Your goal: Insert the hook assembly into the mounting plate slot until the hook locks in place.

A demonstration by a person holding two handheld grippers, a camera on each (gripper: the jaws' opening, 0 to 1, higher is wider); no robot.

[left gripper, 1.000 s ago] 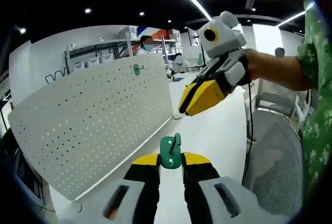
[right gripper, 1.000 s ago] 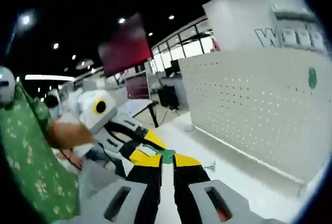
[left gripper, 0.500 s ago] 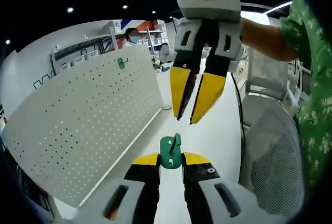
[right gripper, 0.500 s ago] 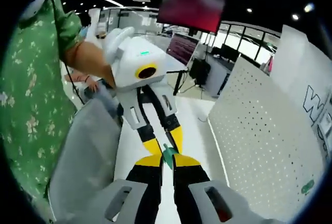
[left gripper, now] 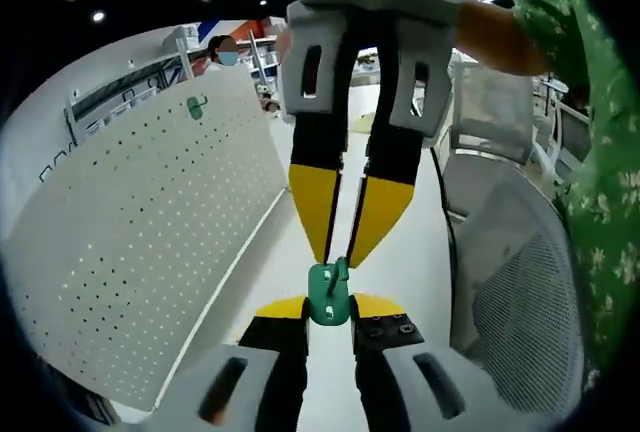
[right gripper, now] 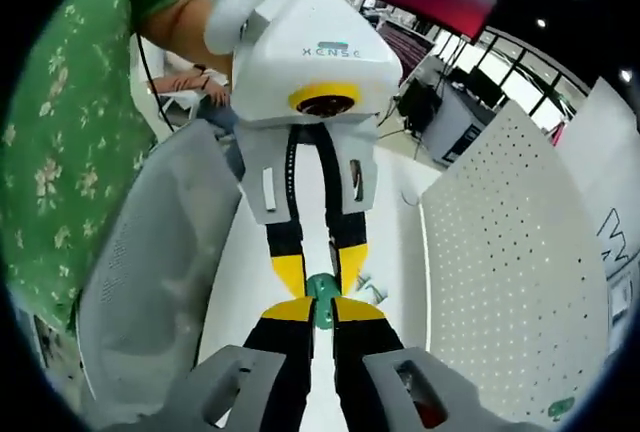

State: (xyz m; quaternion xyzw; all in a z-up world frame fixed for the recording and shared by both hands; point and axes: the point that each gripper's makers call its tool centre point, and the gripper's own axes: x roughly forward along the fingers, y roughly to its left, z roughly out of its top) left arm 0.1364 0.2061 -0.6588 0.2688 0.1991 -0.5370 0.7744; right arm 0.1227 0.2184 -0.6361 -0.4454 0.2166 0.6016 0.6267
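Observation:
A small green hook (left gripper: pixel 328 294) sits between the yellow tips of my left gripper (left gripper: pixel 329 308), which is shut on its base. My right gripper (left gripper: pixel 338 258) comes down from the top of the left gripper view, its jaws a narrow gap apart, their tips at the hook's upright prong. In the right gripper view the hook (right gripper: pixel 320 293) shows just past my right gripper (right gripper: pixel 322 310), with the left gripper (right gripper: pixel 320 270) facing it head-on. The white perforated mounting plate (left gripper: pixel 150 252) stands upright at the left; it is also in the right gripper view (right gripper: pixel 520 252).
Another green hook (left gripper: pixel 195 107) hangs near the plate's top edge, also seen low in the right gripper view (right gripper: pixel 560 407). A grey mesh chair (left gripper: pixel 510 292) stands beside the white table (left gripper: pixel 300 252). A person's green patterned sleeve (left gripper: pixel 590 152) is close by.
The right gripper has swung from off to the side to point straight at the left gripper and closed in until its tips reach the hook. The left gripper keeps hold of the hook.

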